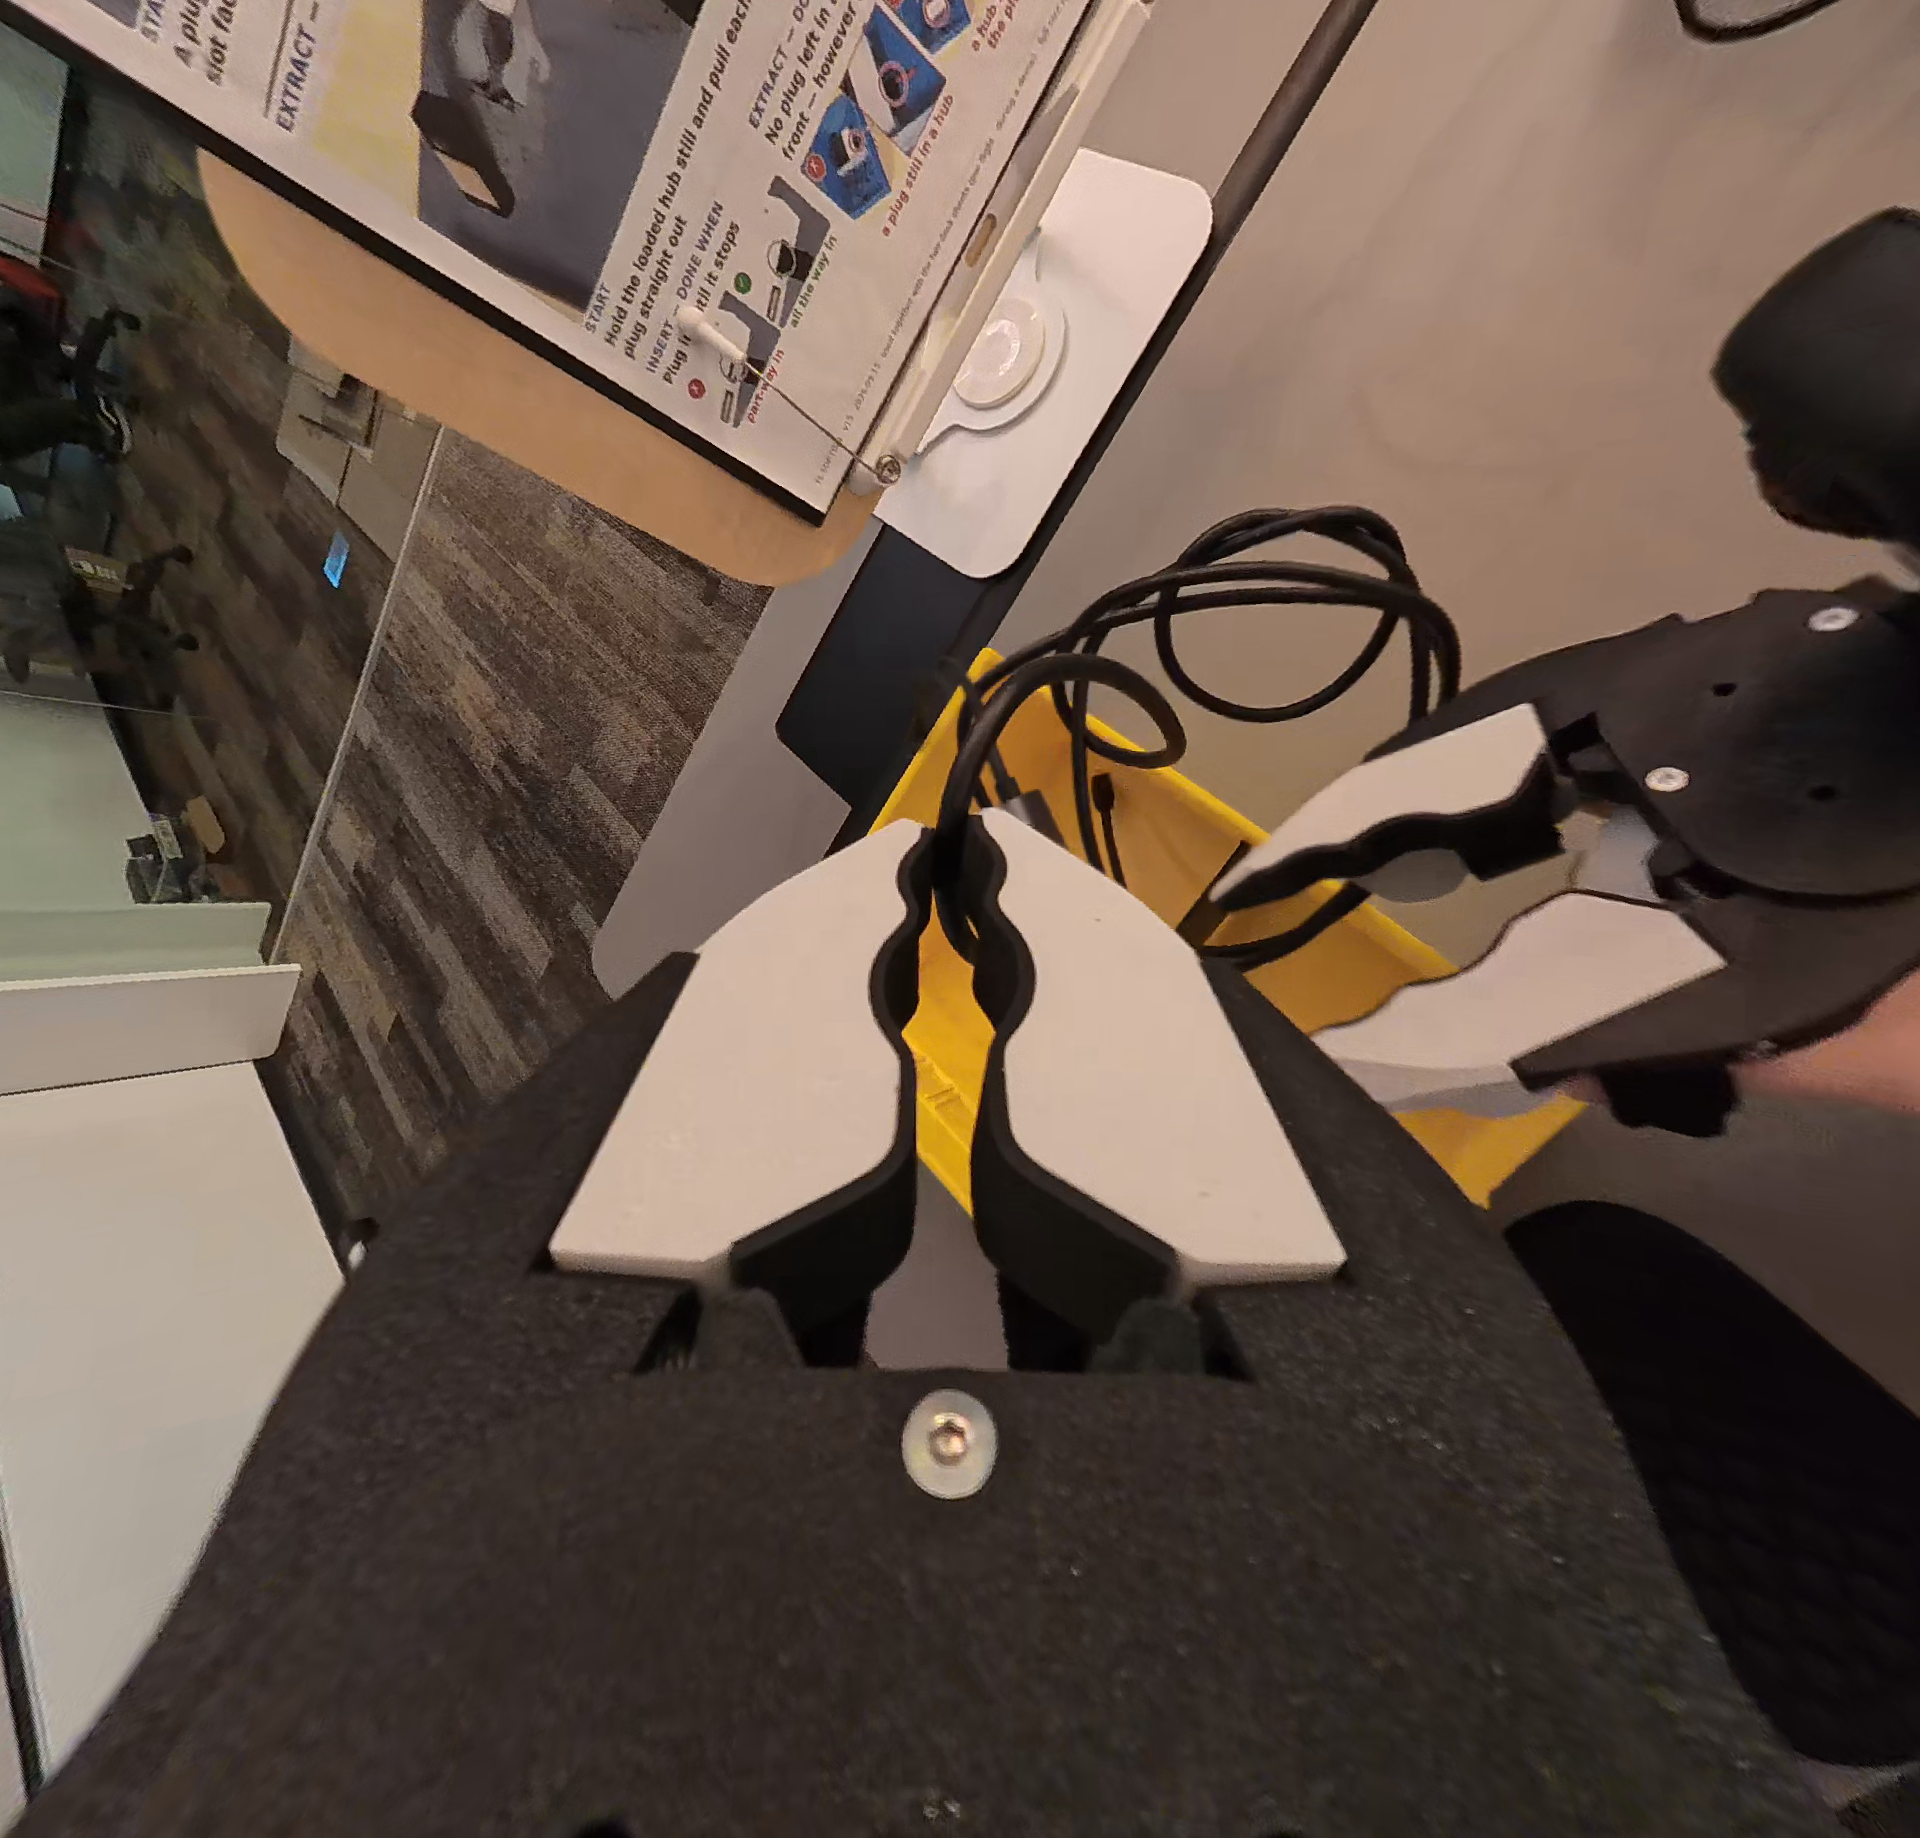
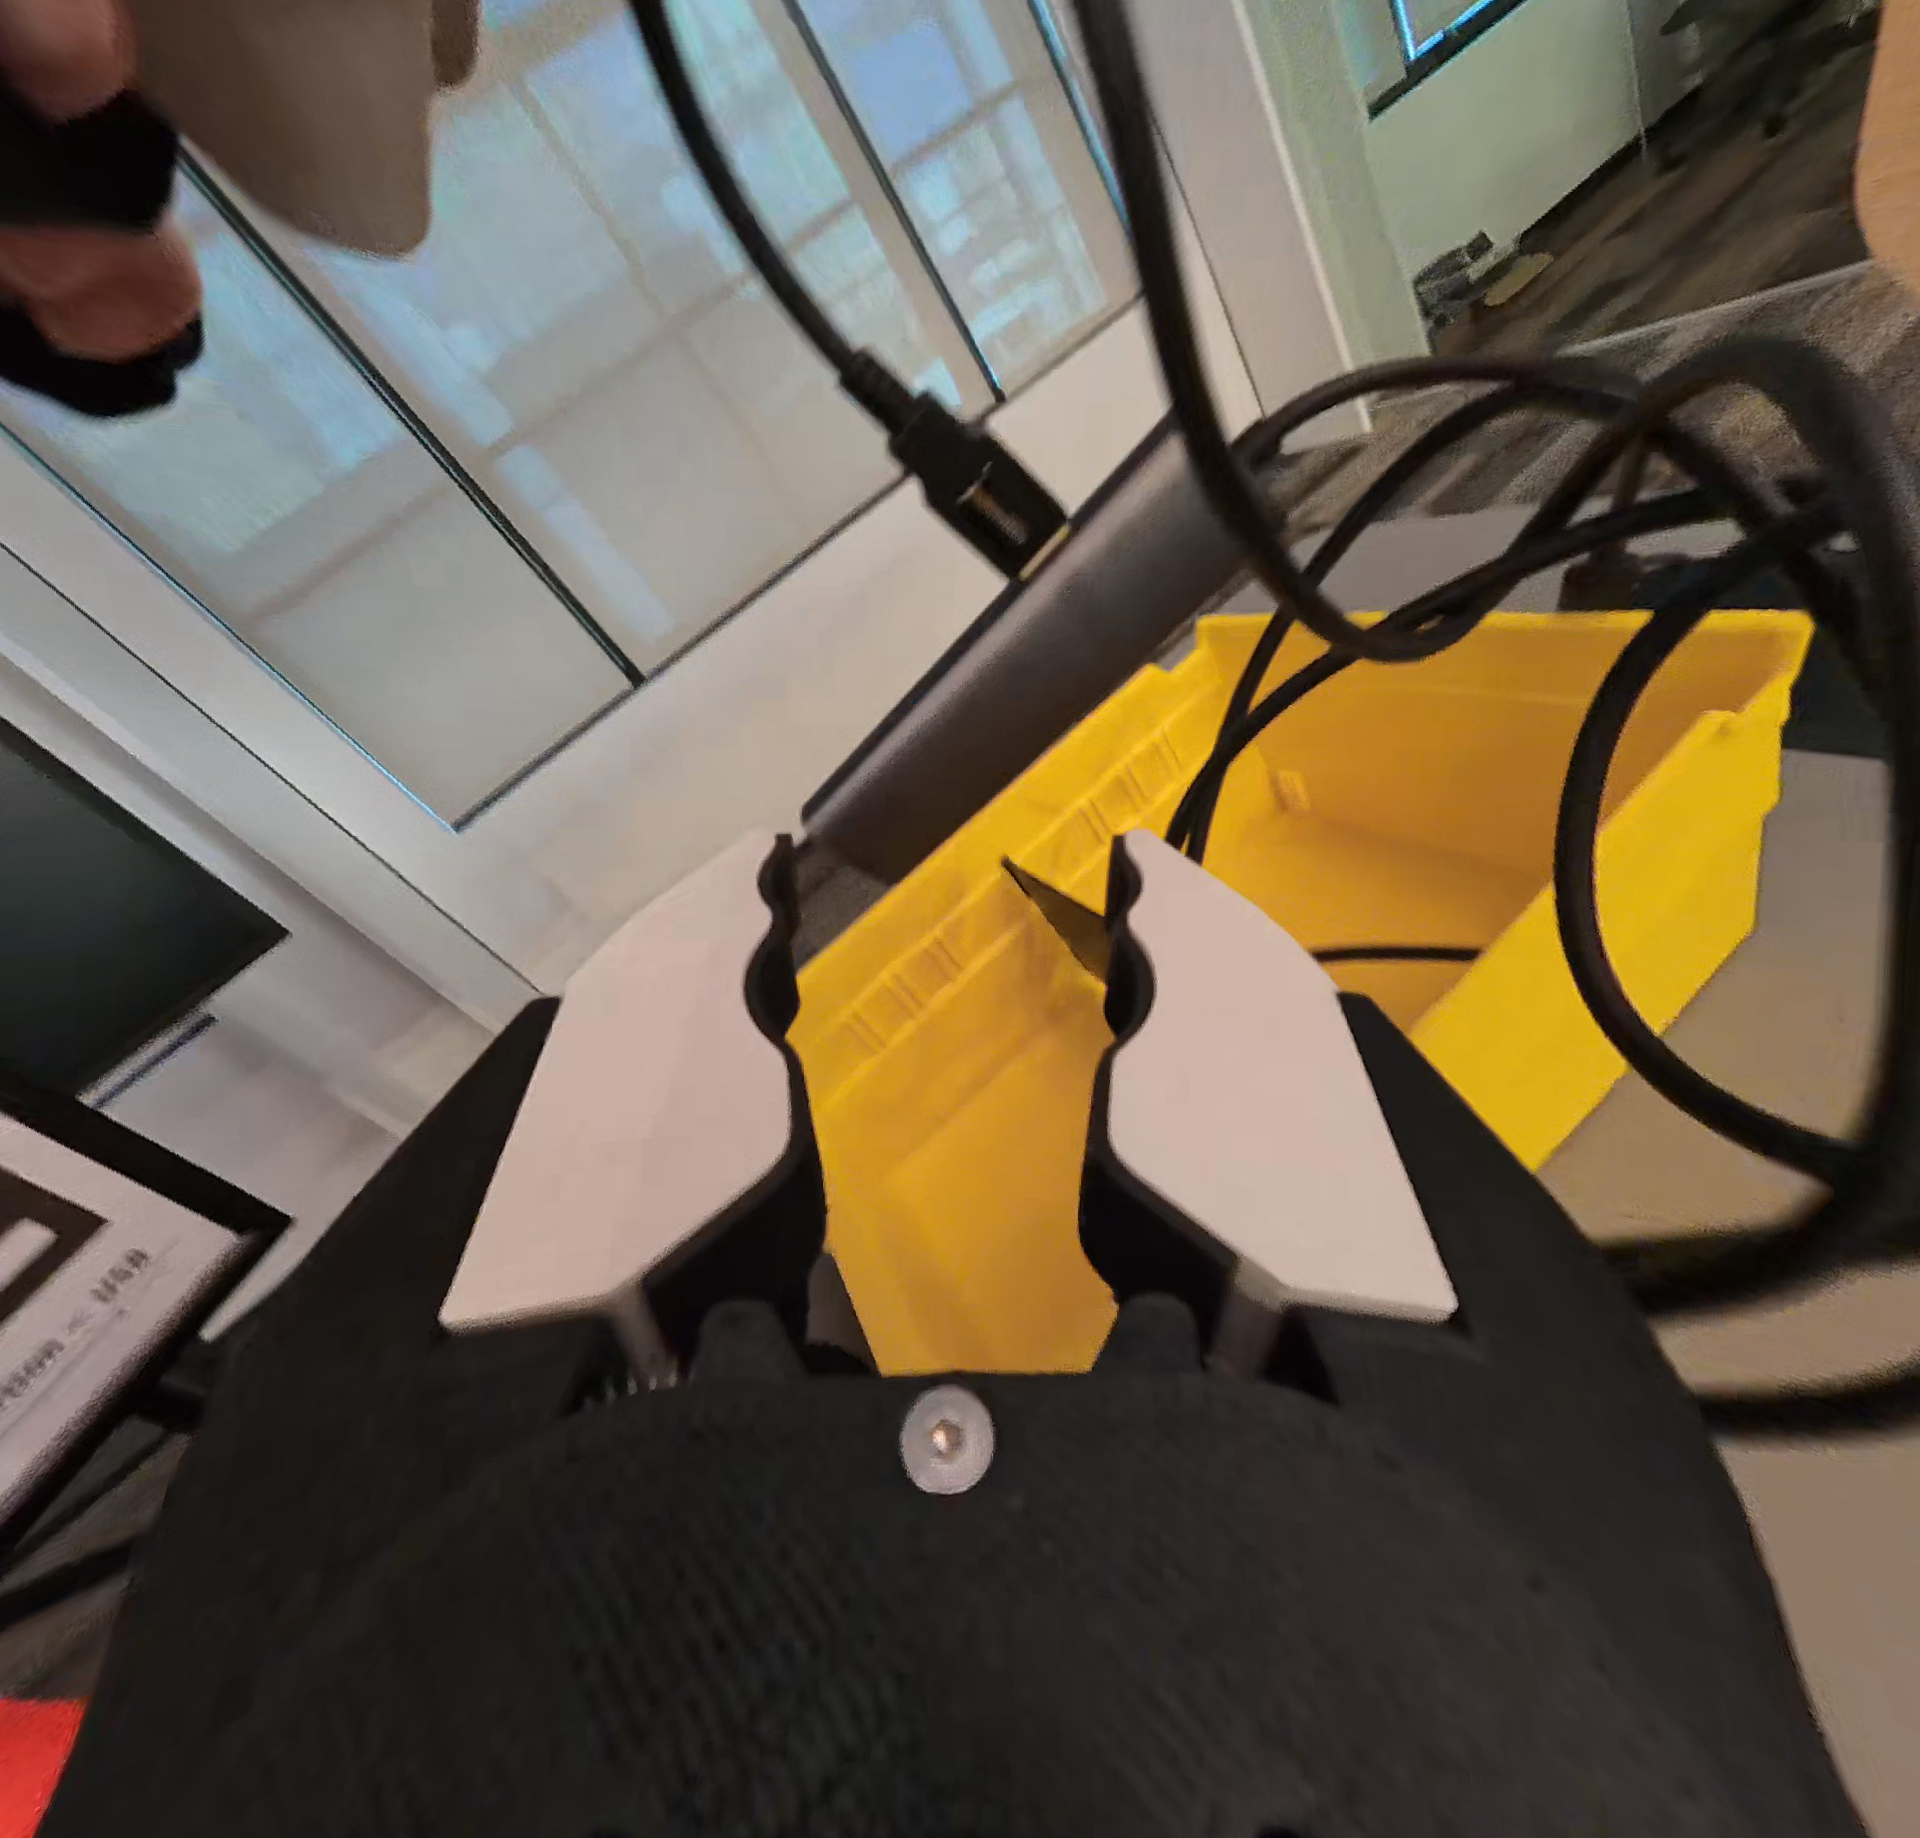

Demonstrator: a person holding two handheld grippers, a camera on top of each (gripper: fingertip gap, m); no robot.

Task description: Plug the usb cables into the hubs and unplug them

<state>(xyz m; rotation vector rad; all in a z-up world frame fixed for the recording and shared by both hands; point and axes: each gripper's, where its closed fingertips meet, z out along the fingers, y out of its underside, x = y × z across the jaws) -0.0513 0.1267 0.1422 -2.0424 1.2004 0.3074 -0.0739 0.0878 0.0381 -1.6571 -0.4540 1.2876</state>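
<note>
Black cable is the thing in play: the left hand-held gripper has its pale fingers pinched almost together on a strand of it near their tips, lifting it clear of the yellow bin. The rest of the cable loops loosely above and behind the bin, with some strands trailing down inside. Holding the strand up like this seems meant to pull one cable free of the tangle so that its end can be reached.

In the right wrist view a black plug hangs in the air above the bin, dangling from its cord, with its connector end pointing down. Just below it a long dark grey bar slants up out of the bin's near corner; it may be a hub, though I cannot tell for sure. The plug is close to this bar but does not look seated in anything.

The right hand-held gripper hovers over the bin with its jaws spread wide and nothing between them, probably ready to take the hanging plug or the bar. In the left wrist view it reaches in from the side, close to the bin's rim.

Beyond, a printed instruction sheet on a board stands at the back of the grey tabletop, presumably for reference.
</note>
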